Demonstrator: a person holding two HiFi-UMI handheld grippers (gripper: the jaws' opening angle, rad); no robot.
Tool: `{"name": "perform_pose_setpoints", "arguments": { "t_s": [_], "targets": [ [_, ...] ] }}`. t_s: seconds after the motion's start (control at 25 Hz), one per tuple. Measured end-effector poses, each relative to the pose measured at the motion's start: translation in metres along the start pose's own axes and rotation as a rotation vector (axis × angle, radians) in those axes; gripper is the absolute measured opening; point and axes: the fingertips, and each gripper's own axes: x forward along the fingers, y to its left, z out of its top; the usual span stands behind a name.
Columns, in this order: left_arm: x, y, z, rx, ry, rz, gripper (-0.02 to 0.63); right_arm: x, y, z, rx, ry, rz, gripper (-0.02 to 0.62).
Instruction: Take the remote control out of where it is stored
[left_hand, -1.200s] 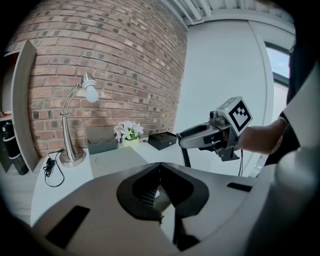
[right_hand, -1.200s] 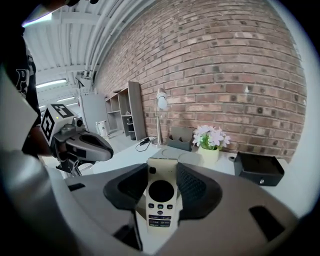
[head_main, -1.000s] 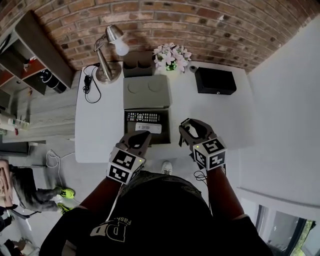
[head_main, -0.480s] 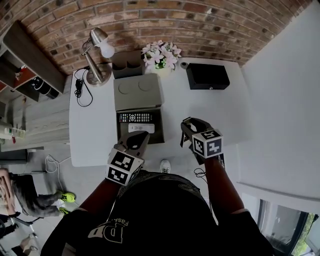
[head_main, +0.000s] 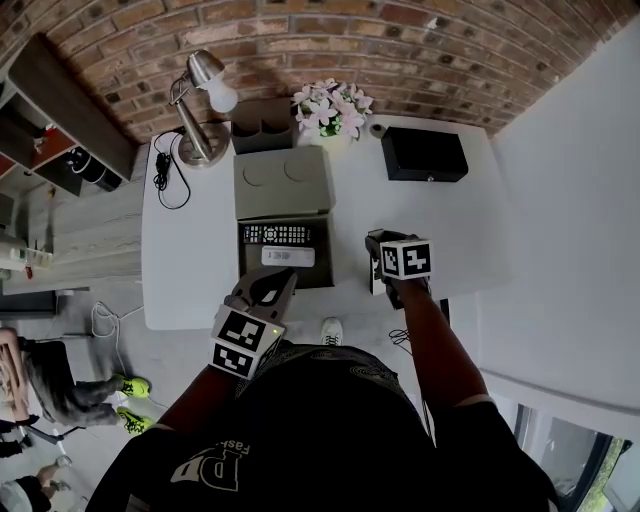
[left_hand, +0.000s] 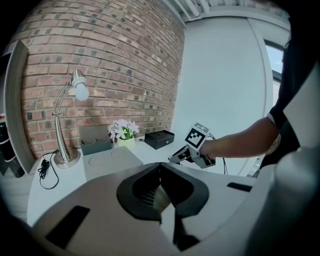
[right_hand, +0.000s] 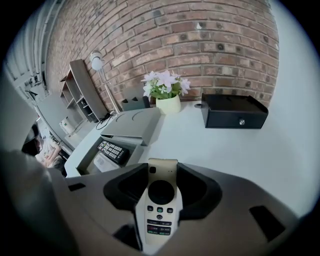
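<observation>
The white table lies under both pairs of fingers. An open grey storage box sits just ahead of the left gripper, whose jaws are clenched together on nothing. The right gripper grasps a cream remote control between its fingers, outside the box. A black remote lies inside the box, left of those fingers.

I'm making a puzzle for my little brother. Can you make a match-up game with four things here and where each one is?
Things:
1. pale remote
2. black remote
3. flowers
4. lamp

Places:
A. inside the open grey box
B. next to a black cord
C. in a pale pot
D. held in the right gripper

Pairs: 1-D, 2-A, 3-C, 4-B.
</observation>
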Motion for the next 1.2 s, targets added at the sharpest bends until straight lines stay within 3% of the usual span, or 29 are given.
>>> {"name": "perform_pose_setpoints", "arguments": {
  "t_s": [0.32,0.68,1.2],
  "targets": [
    [-0.007,0.014,-0.001,-0.028,0.005,0.036,0.008,0.042,-0.020,-0.005,0.098,0.110,-0.017,0.185],
    [-0.010,0.025,-0.003,-0.054,0.016,0.073,0.008,0.061,-0.036,-0.013,0.207,0.145,-0.023,0.186],
    [-0.012,0.031,-0.003,-0.072,0.012,0.089,0.008,0.071,-0.032,-0.021,0.145,0.193,-0.006,0.189]
  ]
}}
